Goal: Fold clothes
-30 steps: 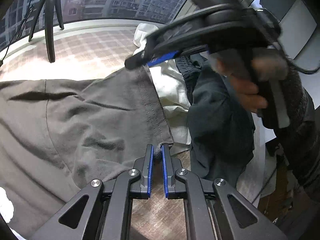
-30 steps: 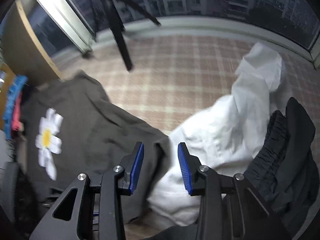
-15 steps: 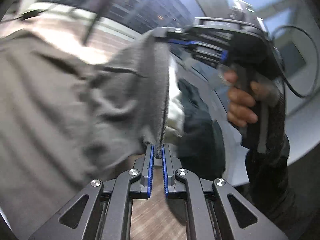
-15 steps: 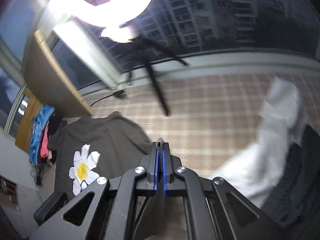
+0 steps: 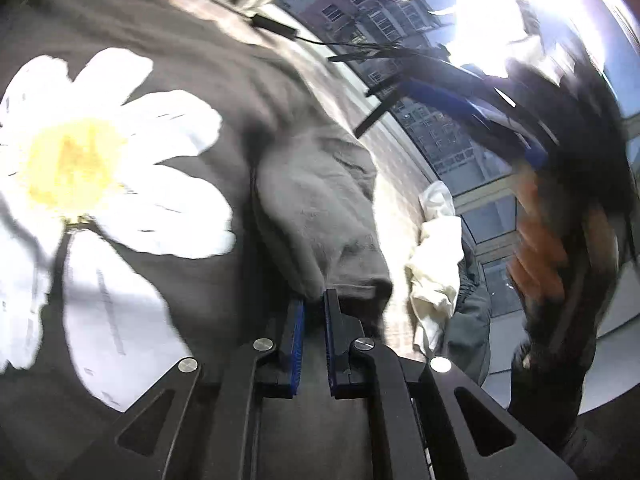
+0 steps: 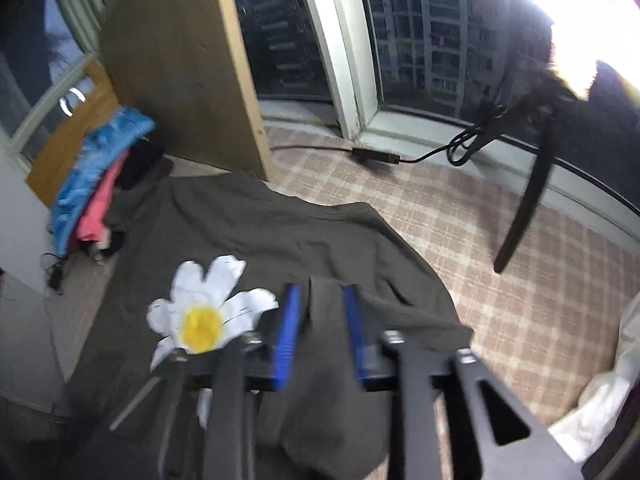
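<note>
A dark grey shirt (image 5: 224,92) with a white daisy print (image 5: 100,168) lies spread on the checked cover (image 6: 520,280). One side of it is folded over as a flap (image 5: 320,200) beside the daisy. My left gripper (image 5: 314,312) is shut on the flap's hem. My right gripper (image 6: 320,320) hangs over the shirt (image 6: 280,232) next to the daisy (image 6: 204,316). Its jaws are opening, and a fold of the shirt stands loose between them. In the left wrist view the right gripper (image 5: 480,112) is a blur at the upper right, held by a hand (image 5: 536,248).
A white garment (image 5: 436,264) and a dark one (image 5: 472,320) lie to the right of the shirt. A blue and pink clothes pile (image 6: 100,184) sits far left by a wooden board (image 6: 180,60). A tripod leg (image 6: 528,200) and a cable (image 6: 400,158) stand near the window.
Both grippers carried the shirt's edge across toward the daisy side, folding it over. The right gripper, shut on the hem half a second ago, now has its jaws apart.
</note>
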Available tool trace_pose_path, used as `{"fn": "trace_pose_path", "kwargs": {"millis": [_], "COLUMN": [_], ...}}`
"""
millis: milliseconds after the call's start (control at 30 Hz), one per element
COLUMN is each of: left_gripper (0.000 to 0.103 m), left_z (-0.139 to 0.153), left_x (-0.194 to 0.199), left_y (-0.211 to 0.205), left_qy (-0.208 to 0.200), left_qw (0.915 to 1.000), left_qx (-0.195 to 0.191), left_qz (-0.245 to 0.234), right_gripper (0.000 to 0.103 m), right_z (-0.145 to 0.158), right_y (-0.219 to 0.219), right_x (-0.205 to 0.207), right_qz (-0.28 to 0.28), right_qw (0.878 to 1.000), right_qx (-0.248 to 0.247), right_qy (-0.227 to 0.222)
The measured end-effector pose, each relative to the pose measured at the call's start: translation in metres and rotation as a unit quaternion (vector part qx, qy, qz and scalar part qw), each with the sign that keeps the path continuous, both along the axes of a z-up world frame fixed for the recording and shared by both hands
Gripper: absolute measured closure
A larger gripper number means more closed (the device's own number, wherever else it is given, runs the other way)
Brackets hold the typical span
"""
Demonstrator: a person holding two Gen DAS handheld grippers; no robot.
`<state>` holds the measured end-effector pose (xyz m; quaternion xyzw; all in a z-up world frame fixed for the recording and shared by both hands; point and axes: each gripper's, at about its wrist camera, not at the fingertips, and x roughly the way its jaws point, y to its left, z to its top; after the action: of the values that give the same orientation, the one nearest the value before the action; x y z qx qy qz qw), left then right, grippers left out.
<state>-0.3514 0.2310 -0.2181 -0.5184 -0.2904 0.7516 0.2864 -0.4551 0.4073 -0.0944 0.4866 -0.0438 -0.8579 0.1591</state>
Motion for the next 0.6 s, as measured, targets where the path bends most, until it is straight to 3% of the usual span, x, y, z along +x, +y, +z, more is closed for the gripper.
{"fn": "trace_pose_path", "kwargs": {"millis": [133,200,233,300,367,467,600], "left_gripper": [0.098,0.099,0.099,0.099,0.1,0.099,0.103], "left_z": [-0.003,-0.001,0.001,0.001,0.002,-0.001,-0.008], "left_x": [-0.006,-0.008,-0.009,-0.01,-0.01,-0.008,-0.009], "left_y": [-0.002,-0.001,-0.001,0.008,0.01,0.005,-0.011], "left_qy": [0.005,0.009,0.012,0.016,0.02,0.012,-0.001], "left_qw": [1.0,0.9998,0.9997,0.9992,0.9986,0.9973,0.9957], "left_qx": [-0.001,-0.001,-0.003,-0.01,-0.018,-0.057,-0.087], "left_qz": [-0.008,-0.016,-0.022,-0.034,-0.045,-0.045,-0.032], "right_gripper": [0.068,0.068,0.068,0.069,0.076,0.091,0.096], "right_z": [-0.014,-0.039,-0.054,-0.076,-0.088,-0.1,-0.092], "right_y": [0.029,0.023,0.014,-0.005,-0.01,0.005,0.018], "right_x": [0.082,0.115,0.129,0.144,0.15,0.152,0.157], "right_qz": [-0.032,-0.024,-0.014,0.0,-0.006,-0.02,-0.021], "right_qw": [0.999,0.999,0.998,0.995,0.993,0.992,0.992], "right_qx": [0.005,-0.004,0.014,0.074,0.104,0.088,0.084], "right_qy": [-0.003,-0.036,-0.053,-0.061,-0.06,-0.092,-0.094]}}
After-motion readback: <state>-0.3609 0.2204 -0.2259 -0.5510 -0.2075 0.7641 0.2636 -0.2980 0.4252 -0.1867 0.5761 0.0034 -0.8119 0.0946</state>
